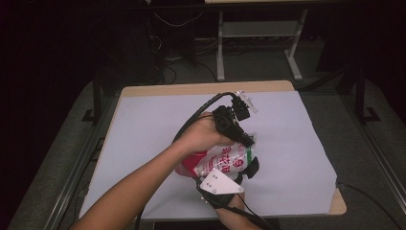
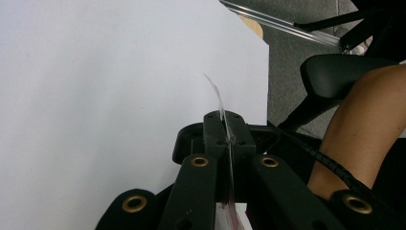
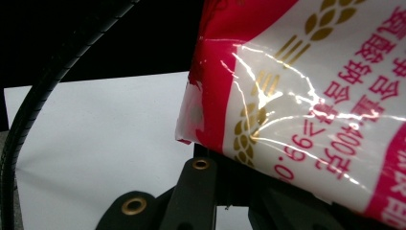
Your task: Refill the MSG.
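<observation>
White surface [image 1: 143,143] bears nothing else: both grippers' fingers [image 2: 225,139] pinch the red-and-white bag [image 1: 225,160] aloft, placement seemingly left

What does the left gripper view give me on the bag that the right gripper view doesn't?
Left gripper view: the left hand-held gripper is shut on the bag, whose thin clear edge is seen edge-on between the jaws, with a forearm at the right. Right gripper view: the bag's printed face, red and white with gold wheat ears, and a black cable at the left. Both: the white sheet and black jaws at the bottom.
</observation>
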`<state>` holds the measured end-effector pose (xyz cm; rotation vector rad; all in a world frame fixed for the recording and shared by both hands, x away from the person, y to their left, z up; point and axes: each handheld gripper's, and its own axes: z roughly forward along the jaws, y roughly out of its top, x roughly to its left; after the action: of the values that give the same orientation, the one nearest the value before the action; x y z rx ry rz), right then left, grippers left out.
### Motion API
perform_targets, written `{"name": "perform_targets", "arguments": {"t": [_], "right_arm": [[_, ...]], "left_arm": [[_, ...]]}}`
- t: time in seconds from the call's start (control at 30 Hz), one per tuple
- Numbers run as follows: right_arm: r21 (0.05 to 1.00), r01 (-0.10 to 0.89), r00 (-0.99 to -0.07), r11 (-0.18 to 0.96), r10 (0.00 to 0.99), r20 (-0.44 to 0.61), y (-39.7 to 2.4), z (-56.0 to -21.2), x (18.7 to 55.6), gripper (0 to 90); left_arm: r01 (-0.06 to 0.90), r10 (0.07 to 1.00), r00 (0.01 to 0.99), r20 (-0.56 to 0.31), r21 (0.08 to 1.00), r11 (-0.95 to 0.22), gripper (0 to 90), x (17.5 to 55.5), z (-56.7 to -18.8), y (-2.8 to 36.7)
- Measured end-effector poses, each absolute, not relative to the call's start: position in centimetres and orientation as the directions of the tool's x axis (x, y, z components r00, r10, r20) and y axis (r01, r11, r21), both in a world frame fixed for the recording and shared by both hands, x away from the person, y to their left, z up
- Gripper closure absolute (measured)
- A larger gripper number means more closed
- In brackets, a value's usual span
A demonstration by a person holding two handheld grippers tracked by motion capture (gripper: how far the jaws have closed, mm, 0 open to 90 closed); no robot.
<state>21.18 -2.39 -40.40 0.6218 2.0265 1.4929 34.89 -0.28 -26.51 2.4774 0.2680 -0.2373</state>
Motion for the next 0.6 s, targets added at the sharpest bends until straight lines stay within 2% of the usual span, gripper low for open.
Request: {"name": "perform_targets", "arguments": {"t": [0.6], "right_arm": [[0.960,0.045,-0.749,0.277,0.645,-0.151,-2.38,-40.29,21.13,90.0]], "left_arm": [[0.242,0.135,0.965,-0.226,0.558,-0.794,89.9,34.78,-26.45,-0.58]]}}
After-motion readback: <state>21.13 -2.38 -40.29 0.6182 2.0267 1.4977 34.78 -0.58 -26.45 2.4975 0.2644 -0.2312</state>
